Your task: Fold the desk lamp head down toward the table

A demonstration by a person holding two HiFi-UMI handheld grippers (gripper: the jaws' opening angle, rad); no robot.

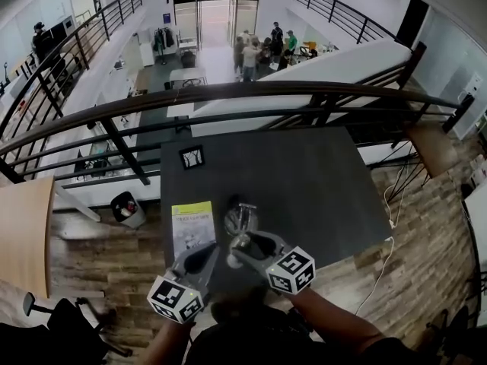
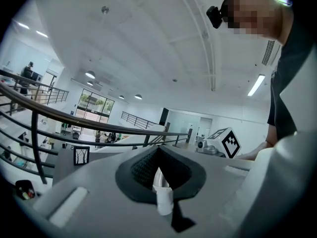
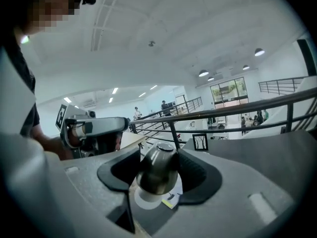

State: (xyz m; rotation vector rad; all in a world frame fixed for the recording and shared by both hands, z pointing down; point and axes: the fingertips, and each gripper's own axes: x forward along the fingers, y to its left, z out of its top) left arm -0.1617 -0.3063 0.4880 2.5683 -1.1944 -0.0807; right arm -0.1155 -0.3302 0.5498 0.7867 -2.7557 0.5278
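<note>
Your right tool (image 3: 159, 155) stands spread around the lamp head (image 3: 156, 175) at the counter's (image 1: 319, 188) near edge; your left tool (image 2: 158, 155) pinches its thin white stem (image 2: 163, 198).

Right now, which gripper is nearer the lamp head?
Right. The right gripper has the lamp head between its open fingers. The left gripper sits just left of it, its fingers closed on a thin silver-white stem.

Bright, even daylight pours through the glass front (image 1: 217, 6) at twelve o'clock; ceiling lamps (image 2: 90, 75) glow softly. Fisheye bending curves every edge, corners blacken, near surfaces blur.
</note>
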